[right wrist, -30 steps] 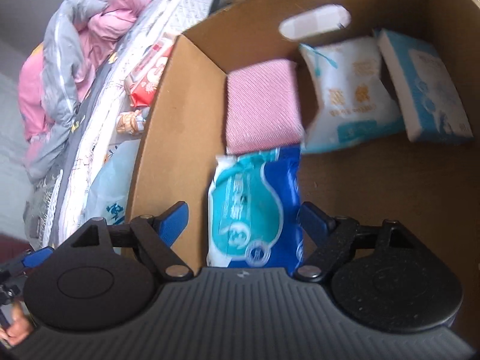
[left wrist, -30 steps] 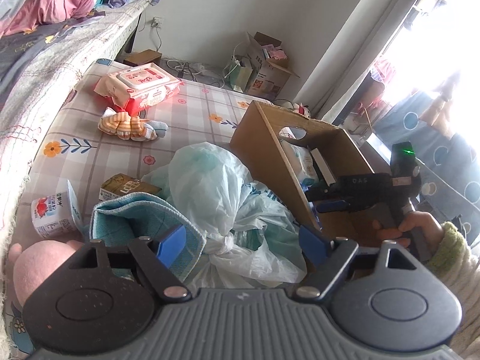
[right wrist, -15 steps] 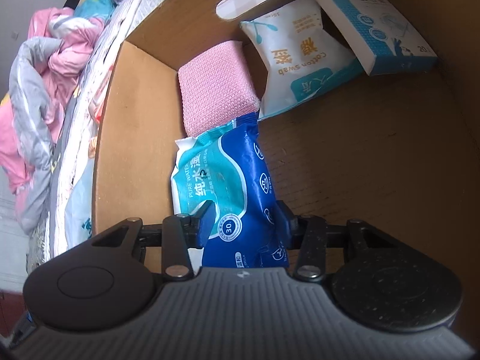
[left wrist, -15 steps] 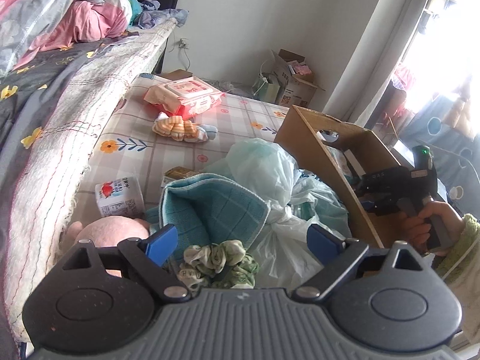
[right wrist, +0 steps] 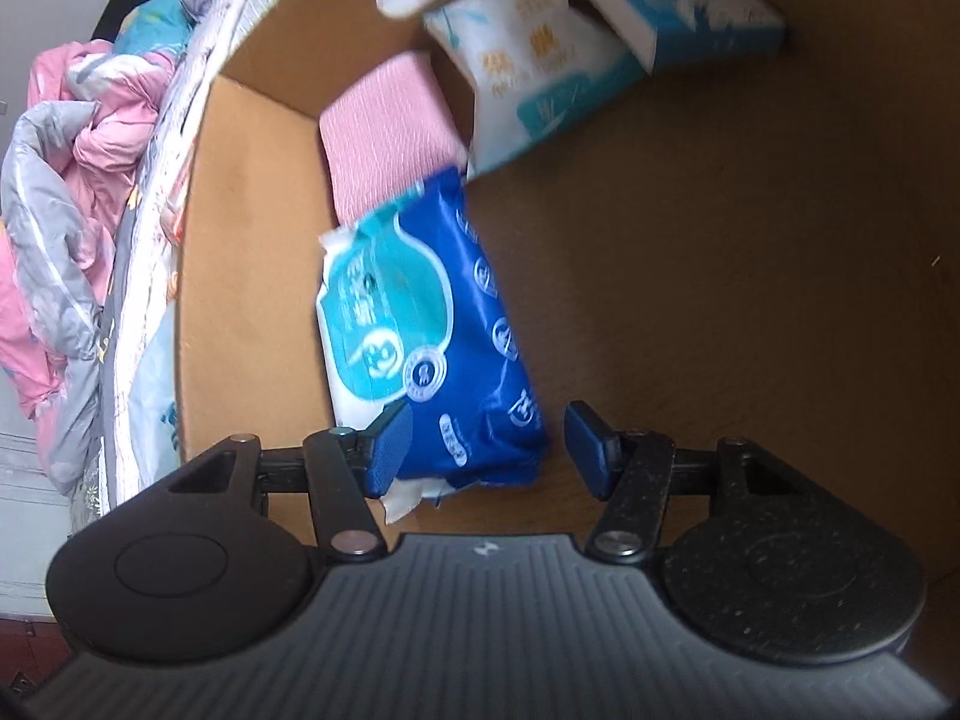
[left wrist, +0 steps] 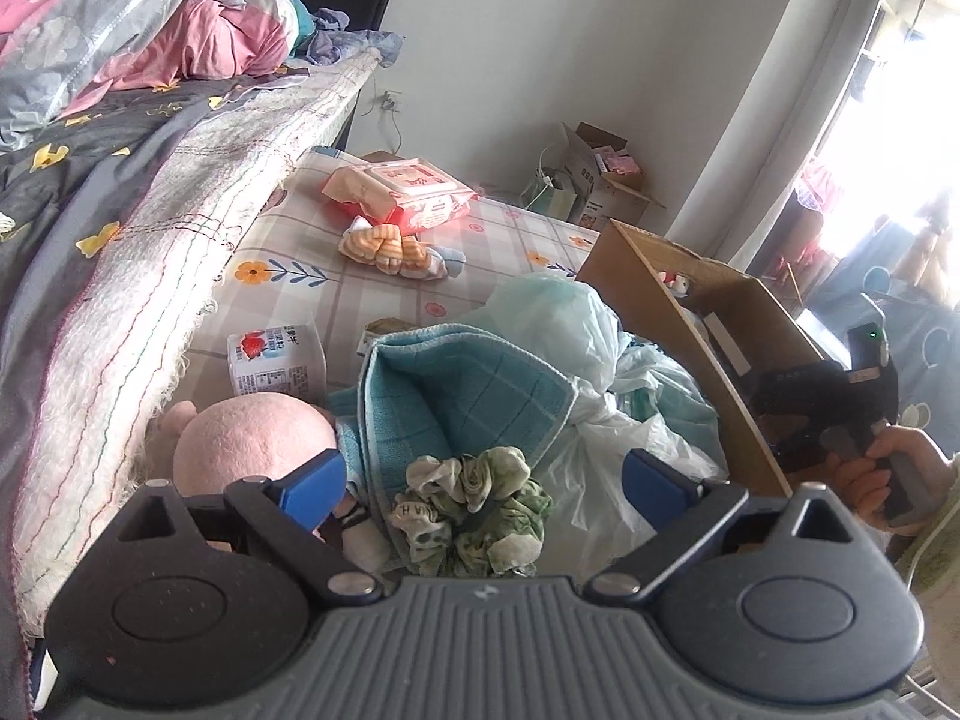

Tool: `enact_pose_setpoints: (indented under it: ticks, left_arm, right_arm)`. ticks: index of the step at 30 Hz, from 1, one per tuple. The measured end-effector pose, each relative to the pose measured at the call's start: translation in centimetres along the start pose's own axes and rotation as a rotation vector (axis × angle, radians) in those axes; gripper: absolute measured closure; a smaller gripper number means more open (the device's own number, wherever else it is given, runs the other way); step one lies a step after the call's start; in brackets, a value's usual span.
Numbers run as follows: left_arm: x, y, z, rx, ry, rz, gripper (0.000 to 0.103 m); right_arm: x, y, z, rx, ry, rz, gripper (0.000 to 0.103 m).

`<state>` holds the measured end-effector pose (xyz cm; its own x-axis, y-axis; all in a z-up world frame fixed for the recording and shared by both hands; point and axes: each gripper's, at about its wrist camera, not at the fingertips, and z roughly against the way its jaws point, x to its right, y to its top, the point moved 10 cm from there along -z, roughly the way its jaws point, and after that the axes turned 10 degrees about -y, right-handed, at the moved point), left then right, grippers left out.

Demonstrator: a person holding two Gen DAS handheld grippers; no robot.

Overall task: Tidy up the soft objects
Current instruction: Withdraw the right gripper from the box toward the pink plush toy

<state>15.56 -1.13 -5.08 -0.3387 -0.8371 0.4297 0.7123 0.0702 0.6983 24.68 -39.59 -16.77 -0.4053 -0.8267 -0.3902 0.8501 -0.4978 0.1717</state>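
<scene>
The left tongs [left wrist: 483,483] stand wide and are opening, their blue pads on either side of a green scrunchie [left wrist: 471,516] without pressing on it. Just left of the scrunchie lies a pink plush toy [left wrist: 252,438], partly behind the left pad. Behind the scrunchie a folded teal towel [left wrist: 462,390] stands up on edge, and to its right a heap of pale plastic bags [left wrist: 588,384] leans against the outer wall of the cardboard box [left wrist: 672,324]. These crowd close around the scrunchie. Beyond them, on the checked flowered sheet [left wrist: 360,252], sit a small milk carton [left wrist: 279,357], then a striped orange sock bundle [left wrist: 390,246], then a red wipes pack [left wrist: 402,192]. A bed [left wrist: 120,192] with grey and pink bedding runs along the left.

In the left wrist view, a hand [left wrist: 882,471] at the right edge holds the right tongs' handle over the box.

The right tongs [right wrist: 489,444] are inside the box and opening at middling width. A blue wet wipes pack [right wrist: 432,324] lies between the pads; the left pad overlaps its near edge, and the right pad stands clear of it. Whether the left pad touches the pack I cannot tell. The pack lies along the box's left wall. Behind it is a pink folded cloth [right wrist: 384,126], then a white cotton pad pack [right wrist: 528,78] and a light blue tissue box [right wrist: 666,6] against the far wall. The rest of the box floor [right wrist: 750,276] is bare cardboard.
</scene>
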Motion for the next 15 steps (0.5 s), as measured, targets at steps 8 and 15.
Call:
enact_pose_setpoints:
  ticks: [8, 15]
  left_arm:
    - [0.3, -1.0, 0.6, 0.017, -0.044, -0.008, 0.001]
    - [-0.6, -1.2, 1.2, 0.026, -0.043, -0.009, 0.0]
  right_arm:
    - [-0.9, -0.3, 0.1, 0.011, 0.02, -0.026, 0.045]
    - [0.0, -0.1, 5.6, 0.185, -0.05, 0.007, 0.035]
